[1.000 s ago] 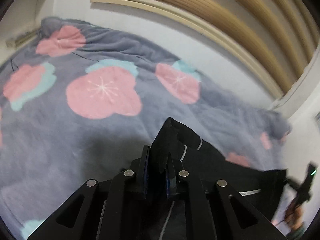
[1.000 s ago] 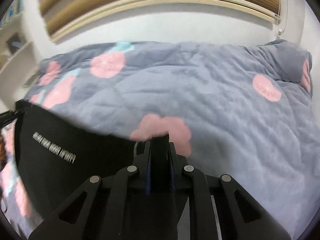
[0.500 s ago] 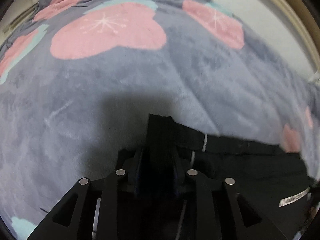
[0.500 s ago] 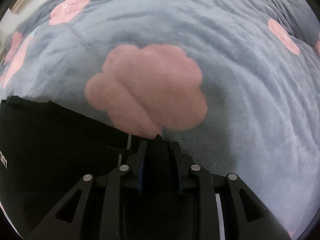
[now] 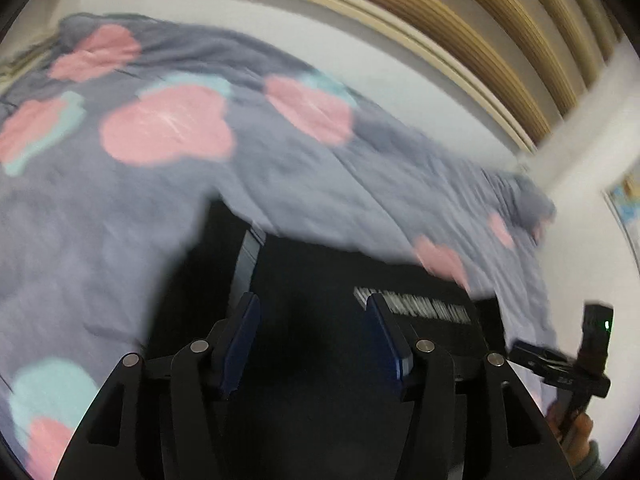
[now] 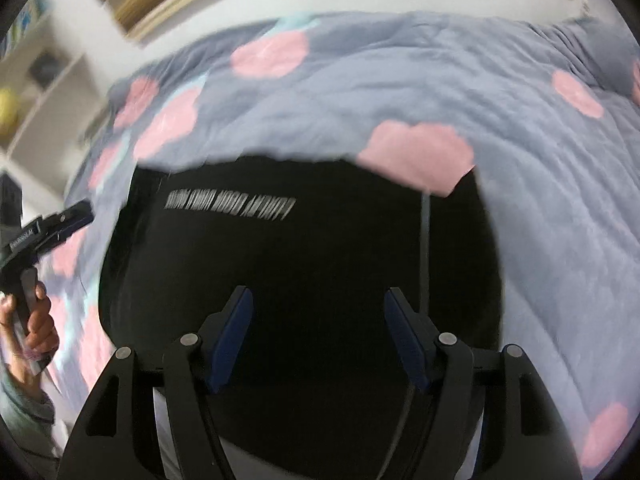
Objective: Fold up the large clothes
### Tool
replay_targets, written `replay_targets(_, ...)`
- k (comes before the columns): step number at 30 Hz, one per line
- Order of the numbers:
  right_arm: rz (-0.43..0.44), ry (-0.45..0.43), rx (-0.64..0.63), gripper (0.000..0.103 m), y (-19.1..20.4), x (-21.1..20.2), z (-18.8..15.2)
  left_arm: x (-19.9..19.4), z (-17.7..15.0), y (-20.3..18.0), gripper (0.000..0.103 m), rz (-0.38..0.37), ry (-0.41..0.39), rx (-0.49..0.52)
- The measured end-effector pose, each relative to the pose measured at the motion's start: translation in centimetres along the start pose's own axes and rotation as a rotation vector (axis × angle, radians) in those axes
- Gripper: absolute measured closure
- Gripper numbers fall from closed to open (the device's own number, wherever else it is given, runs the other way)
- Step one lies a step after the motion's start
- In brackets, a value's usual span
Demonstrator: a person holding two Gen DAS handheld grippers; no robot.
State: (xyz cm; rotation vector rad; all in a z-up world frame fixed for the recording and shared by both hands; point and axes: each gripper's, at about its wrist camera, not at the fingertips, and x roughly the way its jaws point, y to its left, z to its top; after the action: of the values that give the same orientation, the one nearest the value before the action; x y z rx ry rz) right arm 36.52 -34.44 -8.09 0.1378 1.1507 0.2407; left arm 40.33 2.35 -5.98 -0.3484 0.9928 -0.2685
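Note:
A black garment (image 5: 320,280) with white lettering and a thin grey stripe lies folded flat on the grey blanket (image 5: 120,240); it also shows in the right wrist view (image 6: 320,248). My left gripper (image 5: 312,312) is open and empty, above the garment's left part. My right gripper (image 6: 320,304) is open and empty, above the garment's near right part. The left gripper and its hand show at the left edge of the right wrist view (image 6: 48,228); the right gripper shows at the right edge of the left wrist view (image 5: 576,360).
The grey blanket (image 6: 540,200) with pink and teal flowers covers the whole bed. A white wall with wooden slats (image 5: 480,40) stands behind it. White shelves (image 6: 36,92) stand at the far left.
Both grippers have opened and let go of the garment's corners, then drawn back and up. The garment now lies flat on the blanket.

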Motion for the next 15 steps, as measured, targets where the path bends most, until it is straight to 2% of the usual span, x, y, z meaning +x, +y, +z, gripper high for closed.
replay_targets(3, 0.0, 0.051, -0.054, 0.032, 2.8, 1.4, -2.2, 1.2, -3.6, -2.5, 0.046, 0.002, 0.063, 0.063)
replay_targets(5, -0.082, 0.095, -0.085, 0.032, 3.5, 3.1, -3.4, 2.8, -5.3, -3.2, 0.046, 0.016, 0.108, 0.078)
replay_targets(7, -0.114, 0.146, -0.09, 0.032, 3.2, 5.2, -4.1, 4.6, -6.4, -2.6, 0.046, 0.02, 0.153, 0.057)
replay_targets(9, -0.103, 0.189, -0.057, 0.031, 2.4, 7.5, -4.6, 7.1, -7.2, -1.7, 0.046, 0.057, 0.201, 0.057)
replay_targets(11, -0.097, 0.199, -0.029, 0.03, 2.1, 8.2, -4.7, 8.9, -7.5, -0.7, 0.046, 0.047, 0.238, 0.037)
replay_targets(13, -0.112, 0.2, -0.024, 0.03, 2.3, 8.1, -4.6, 9.9, -7.1, 0.6, 0.046, 0.013, 0.245, -0.03)
replay_targets(15, -0.112, 0.201, -0.016, 0.03, 2.1, 8.0, -4.8, 10.2, -6.6, 0.8, 0.046, 0.005, 0.255, -0.055)
